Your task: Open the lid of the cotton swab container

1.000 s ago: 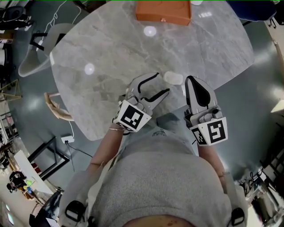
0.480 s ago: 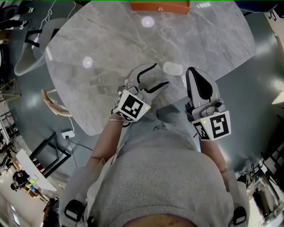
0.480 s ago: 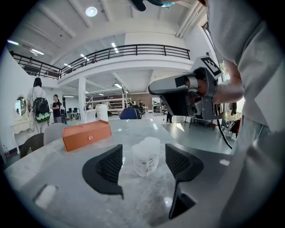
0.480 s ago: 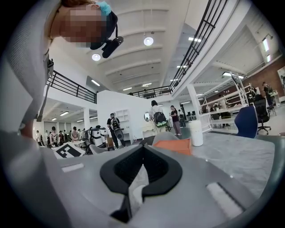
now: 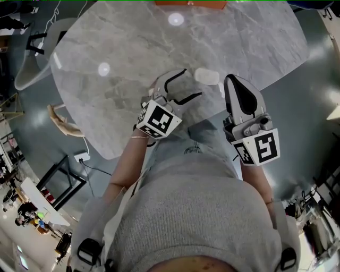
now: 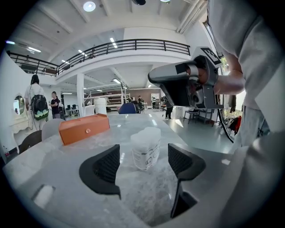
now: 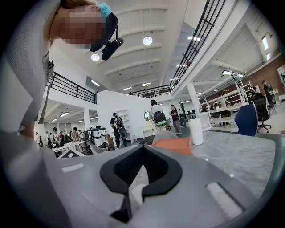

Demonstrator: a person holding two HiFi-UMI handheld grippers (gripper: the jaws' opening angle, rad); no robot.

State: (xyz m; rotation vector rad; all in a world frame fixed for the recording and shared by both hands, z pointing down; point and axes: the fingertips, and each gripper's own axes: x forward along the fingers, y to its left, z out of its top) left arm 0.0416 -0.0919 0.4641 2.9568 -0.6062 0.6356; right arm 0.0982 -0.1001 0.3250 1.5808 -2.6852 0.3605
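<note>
The cotton swab container (image 5: pixel 207 76) is a small white tub with a frosted lid, standing upright near the table's front edge. In the left gripper view the container (image 6: pixel 146 148) stands just ahead of my left gripper (image 6: pixel 143 165), framed by its two black pads without touching them. The left jaws have just been opening and now stand wide apart, with nothing held. In the head view my left gripper (image 5: pixel 192 82) is immediately left of the tub. To the tub's right, my right gripper (image 5: pixel 234 85) hovers level with its jaws shut on nothing.
The grey marble table (image 5: pixel 133 48) carries an orange box (image 5: pixel 190 2) at its far edge, which also shows in the left gripper view as the orange box (image 6: pixel 84 128). A grey chair (image 5: pixel 32 69) and a wooden chair (image 5: pixel 64 125) stand at the table's left.
The left gripper's jaws have spread wider, and the gripper has sunk toward the table, closer to the container. The right gripper has kept still.
</note>
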